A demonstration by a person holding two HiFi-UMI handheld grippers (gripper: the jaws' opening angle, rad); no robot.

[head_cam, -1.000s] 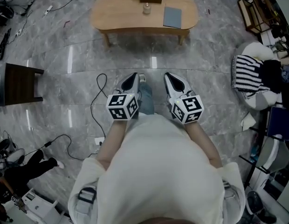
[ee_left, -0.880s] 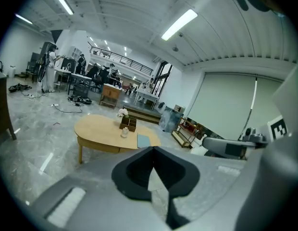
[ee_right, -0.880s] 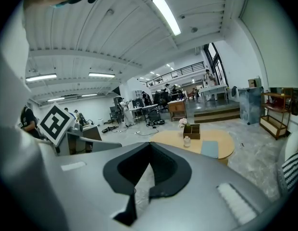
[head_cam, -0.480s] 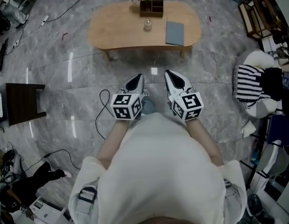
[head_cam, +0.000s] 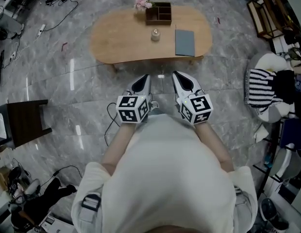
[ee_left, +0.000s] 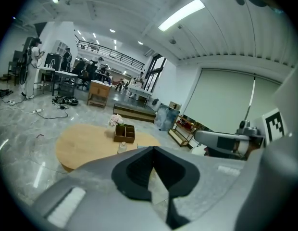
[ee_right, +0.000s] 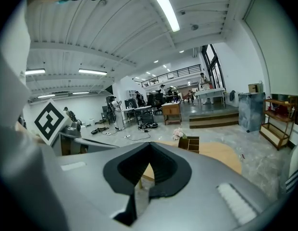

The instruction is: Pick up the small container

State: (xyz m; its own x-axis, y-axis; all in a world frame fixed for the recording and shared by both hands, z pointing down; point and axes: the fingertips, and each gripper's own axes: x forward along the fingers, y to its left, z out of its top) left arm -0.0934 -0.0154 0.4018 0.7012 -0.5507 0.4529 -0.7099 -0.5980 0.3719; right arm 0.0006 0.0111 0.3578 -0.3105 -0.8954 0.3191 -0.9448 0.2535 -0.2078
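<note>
The small container, a clear glass jar (head_cam: 155, 34), stands on the oval wooden table (head_cam: 116, 38) ahead of me, also as the jar (ee_left: 122, 147) in the left gripper view. Behind it are a dark wooden organiser box (head_cam: 158, 13) and pink flowers (head_cam: 142, 3); a grey-blue notebook (head_cam: 184, 35) lies to its right. My left gripper (head_cam: 143, 81) and right gripper (head_cam: 182, 80) are held side by side before my body, short of the table's near edge. Both are shut with nothing between the jaws, as the left gripper (ee_left: 156, 177) and right gripper (ee_right: 148, 170) show in their own views.
A dark side table (head_cam: 24, 123) stands on the marble floor at the left, with a black cable (head_cam: 109, 125) near my feet. A chair with a striped cloth (head_cam: 262, 89) and a shelf (head_cam: 267, 8) are at the right. Desks and people fill the far room.
The view has moved forward: the table sits lower and closer in the head view and its far edge with the flowers has come into sight. Both grippers stay shut in front of me.
</note>
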